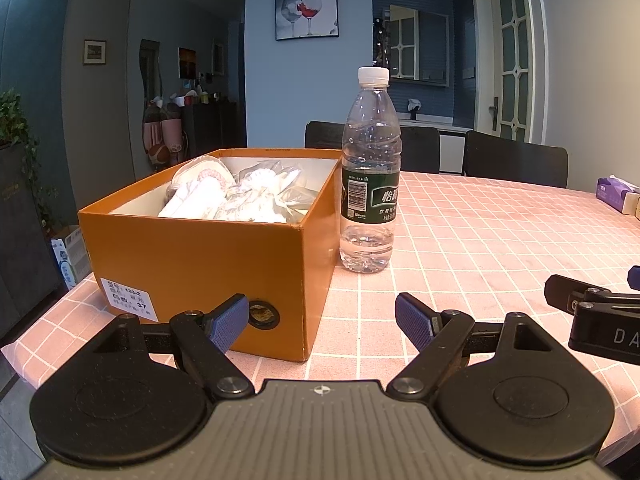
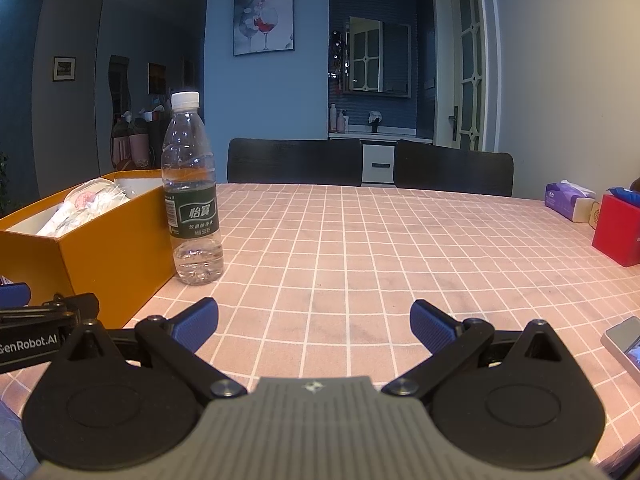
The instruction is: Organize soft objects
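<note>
An open orange shoebox (image 1: 208, 264) stands on the pink checked tablecloth at the left. It holds several white soft items in clear wrapping (image 1: 236, 194). The box also shows at the left of the right wrist view (image 2: 108, 248), with the soft items (image 2: 86, 206) inside. My left gripper (image 1: 322, 322) is open and empty, low over the table just in front of the box's near right corner. My right gripper (image 2: 314, 324) is open and empty over bare tablecloth, to the right of the box. Part of it shows at the right edge of the left wrist view (image 1: 592, 308).
A clear water bottle (image 1: 370, 176) with a white cap stands upright against the box's right side, seen also in the right wrist view (image 2: 192, 196). A purple tissue pack (image 2: 568, 200), a red box (image 2: 618, 232) and a phone (image 2: 624, 342) lie at the right. Two dark chairs (image 2: 296, 160) stand behind the table.
</note>
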Available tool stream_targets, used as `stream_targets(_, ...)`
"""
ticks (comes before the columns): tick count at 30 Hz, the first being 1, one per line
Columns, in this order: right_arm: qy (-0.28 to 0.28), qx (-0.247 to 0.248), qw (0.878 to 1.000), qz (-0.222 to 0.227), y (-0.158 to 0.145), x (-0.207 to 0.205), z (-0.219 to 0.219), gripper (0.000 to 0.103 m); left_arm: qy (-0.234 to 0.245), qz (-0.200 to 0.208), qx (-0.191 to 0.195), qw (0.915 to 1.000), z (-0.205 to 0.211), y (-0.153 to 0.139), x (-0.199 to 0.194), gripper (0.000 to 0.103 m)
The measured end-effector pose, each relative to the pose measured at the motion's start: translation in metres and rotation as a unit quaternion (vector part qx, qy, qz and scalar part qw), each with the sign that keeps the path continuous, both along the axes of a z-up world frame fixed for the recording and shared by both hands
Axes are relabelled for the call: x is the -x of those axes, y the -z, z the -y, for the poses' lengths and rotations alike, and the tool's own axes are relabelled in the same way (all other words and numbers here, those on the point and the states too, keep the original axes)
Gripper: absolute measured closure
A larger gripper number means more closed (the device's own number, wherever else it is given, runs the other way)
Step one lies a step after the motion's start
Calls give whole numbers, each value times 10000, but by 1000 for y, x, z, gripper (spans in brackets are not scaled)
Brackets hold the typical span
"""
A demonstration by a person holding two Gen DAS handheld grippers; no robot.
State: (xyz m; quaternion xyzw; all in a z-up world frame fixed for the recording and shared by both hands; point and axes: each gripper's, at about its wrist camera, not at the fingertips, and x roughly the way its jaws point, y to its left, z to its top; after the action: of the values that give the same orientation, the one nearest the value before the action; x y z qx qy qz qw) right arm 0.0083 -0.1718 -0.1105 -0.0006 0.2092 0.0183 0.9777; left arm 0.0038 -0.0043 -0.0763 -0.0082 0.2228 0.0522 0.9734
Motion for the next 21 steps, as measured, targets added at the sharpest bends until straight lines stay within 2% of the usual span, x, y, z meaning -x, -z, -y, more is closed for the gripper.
stream_targets(21, 13, 1, 10000, -78, 4, 0, -1, 3, 26, -14, -6, 10000, 0, 0, 0, 6)
